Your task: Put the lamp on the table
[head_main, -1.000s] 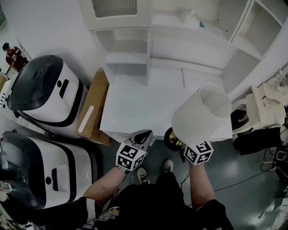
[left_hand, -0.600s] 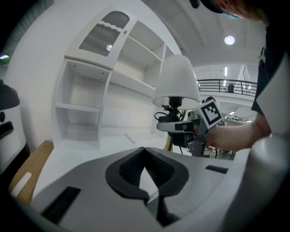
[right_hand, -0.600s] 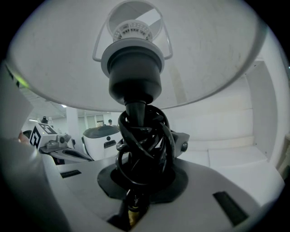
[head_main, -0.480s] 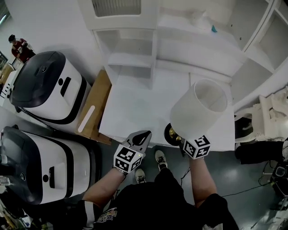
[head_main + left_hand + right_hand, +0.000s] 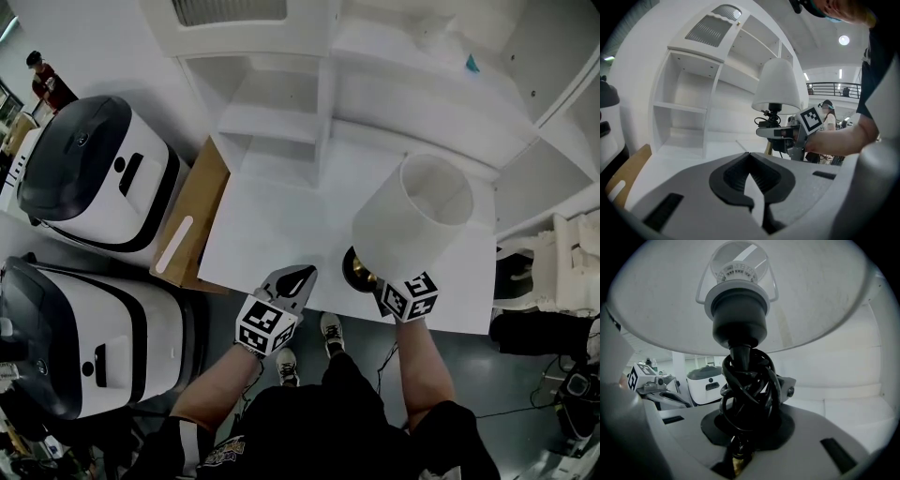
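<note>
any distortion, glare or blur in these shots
Head view: fisheye bows the shelves; white table nearly washed out. Left gripper view: black corners, bright ceiling light. Right gripper view: lamp fills the frame, corners black.

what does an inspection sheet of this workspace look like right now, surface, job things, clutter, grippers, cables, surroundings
surface: white table, top bare where visible
job's things: lamp with white shade, held over the table's front right part; whether its base touches down cannot be told
clutter: cardboard box against the table's left side
grippers: right gripper shut on the lamp stem; left gripper shut, empty, over the table's front edge
cables: black cord wound round the lamp stem
surroundings: white shelf unit behind the table; two white-and-black machines at left
</note>
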{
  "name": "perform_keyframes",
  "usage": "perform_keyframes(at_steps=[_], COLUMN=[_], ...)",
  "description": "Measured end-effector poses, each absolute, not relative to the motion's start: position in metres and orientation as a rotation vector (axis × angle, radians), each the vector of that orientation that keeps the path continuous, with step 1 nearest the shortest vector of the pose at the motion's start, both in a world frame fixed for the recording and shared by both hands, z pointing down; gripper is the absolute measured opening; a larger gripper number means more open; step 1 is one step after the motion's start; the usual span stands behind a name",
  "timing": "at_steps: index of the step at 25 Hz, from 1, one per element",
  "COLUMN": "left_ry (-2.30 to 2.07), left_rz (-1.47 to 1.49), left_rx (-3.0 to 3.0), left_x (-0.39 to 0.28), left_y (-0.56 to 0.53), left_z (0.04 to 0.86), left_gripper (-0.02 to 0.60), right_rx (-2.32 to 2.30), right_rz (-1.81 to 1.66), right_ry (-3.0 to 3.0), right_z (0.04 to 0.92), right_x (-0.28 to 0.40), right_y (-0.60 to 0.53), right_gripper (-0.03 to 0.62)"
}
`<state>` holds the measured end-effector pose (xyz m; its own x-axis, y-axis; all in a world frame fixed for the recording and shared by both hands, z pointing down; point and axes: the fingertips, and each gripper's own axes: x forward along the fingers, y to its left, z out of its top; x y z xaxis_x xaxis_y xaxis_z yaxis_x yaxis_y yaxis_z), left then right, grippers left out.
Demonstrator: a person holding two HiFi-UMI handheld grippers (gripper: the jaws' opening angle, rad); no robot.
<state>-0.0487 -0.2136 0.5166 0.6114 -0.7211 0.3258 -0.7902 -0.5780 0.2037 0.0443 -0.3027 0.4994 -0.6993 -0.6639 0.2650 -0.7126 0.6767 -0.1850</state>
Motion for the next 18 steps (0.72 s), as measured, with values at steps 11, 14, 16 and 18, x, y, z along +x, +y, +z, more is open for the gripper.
perform_keyframes(at_steps=[11, 14, 16, 18], left_ry=[-1.212, -1.212, -1.212, -1.219], left_rz=[0.290, 0.280, 0.277, 0.283], left_rx=[2.538, 2.536, 2.538, 2.530], left_x=[-0.022, -0.017, -0.015, -0.015], left_y=[-0.266, -0.277, -0.284, -0.290], left_z=[0.534, 0.539, 0.542, 0.546], left_gripper=[0.006, 0.006, 0.006, 0.006], right_rx=[1.062, 1.042, 1.031, 1.023], right_rz=[0.385, 0.374, 0.369, 0.365], right_ry=[-2.742, -2.749, -2.757, -2.764], right_z=[0.529, 0.537, 0.542, 0.547], right_x=[0.045, 0.043, 0.042, 0.039], right_y=[-0.376, -0.394, -0.404, -0.413], right_gripper=[0.071, 0.071, 0.071, 0.071])
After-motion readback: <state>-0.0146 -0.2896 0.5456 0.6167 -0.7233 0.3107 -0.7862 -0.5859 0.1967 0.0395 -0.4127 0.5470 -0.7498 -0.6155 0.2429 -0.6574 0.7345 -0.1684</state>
